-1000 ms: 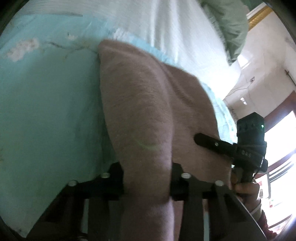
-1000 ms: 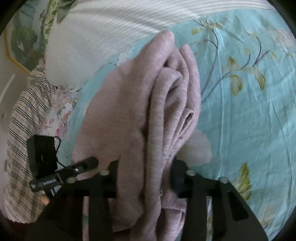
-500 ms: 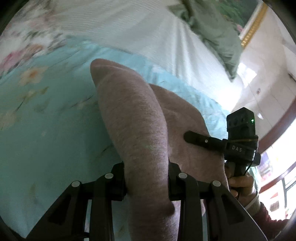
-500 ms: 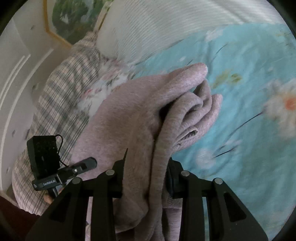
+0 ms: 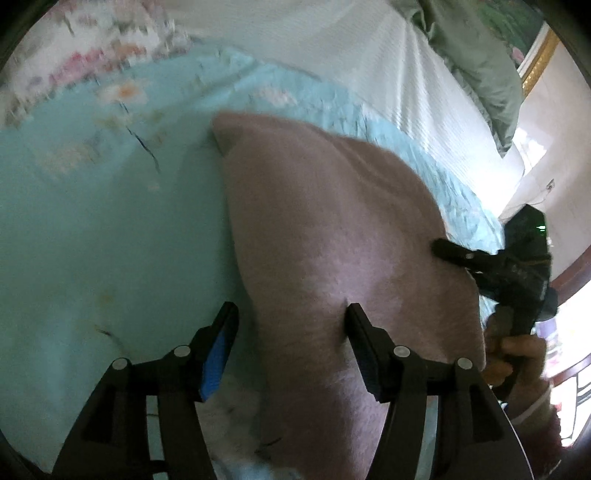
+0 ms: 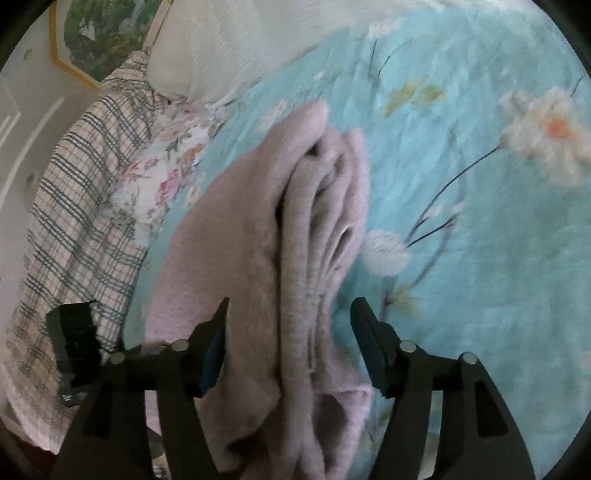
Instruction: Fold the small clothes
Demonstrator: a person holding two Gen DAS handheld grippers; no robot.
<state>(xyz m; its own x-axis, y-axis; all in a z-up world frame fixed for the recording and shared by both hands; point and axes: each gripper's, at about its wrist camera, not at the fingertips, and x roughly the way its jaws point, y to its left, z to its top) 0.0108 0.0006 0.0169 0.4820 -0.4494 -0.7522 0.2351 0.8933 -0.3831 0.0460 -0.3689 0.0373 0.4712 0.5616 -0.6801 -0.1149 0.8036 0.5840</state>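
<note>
Fingers (image 5: 221, 332) of the left gripper (image 5: 290, 321) stood spread apart, the blue-padded one over the bedsheet and the other lying against the top of the folded mauve garment (image 5: 332, 236), neither pinching it. Fingers (image 6: 364, 332) of the right gripper (image 6: 290, 325) were likewise spread wide, one on each side of the garment's (image 6: 266, 258) stacked layers, with clear gaps between pads and cloth (the fabric looked loose between them, not clamped).

That garment, a soft knit piece folded into several layers, lay on the bed's turquoise floral sheet (image 5: 92, 240). From the right wrist view its folded edges showed as a bundle of ridges running away from the camera, with the sheet (image 6: 480, 221) open to its right. Its far end pointed toward the head of the bed, where a white ribbed pillow (image 5: 332, 48) lay; a grey-green pillow (image 5: 480, 59) sat further toward the bed's corner. Along the bed's left edge in the right wrist view lay a plaid cloth (image 6: 74, 206) and a small pink-floral cloth (image 6: 162, 173), both just beside the garment.

In the left wrist view the right gripper's body (image 5: 517, 266) appeared at the garment's right side, held by the person's hand (image 5: 513, 354). A framed picture (image 6: 99, 33) hung on the wall behind.
</note>
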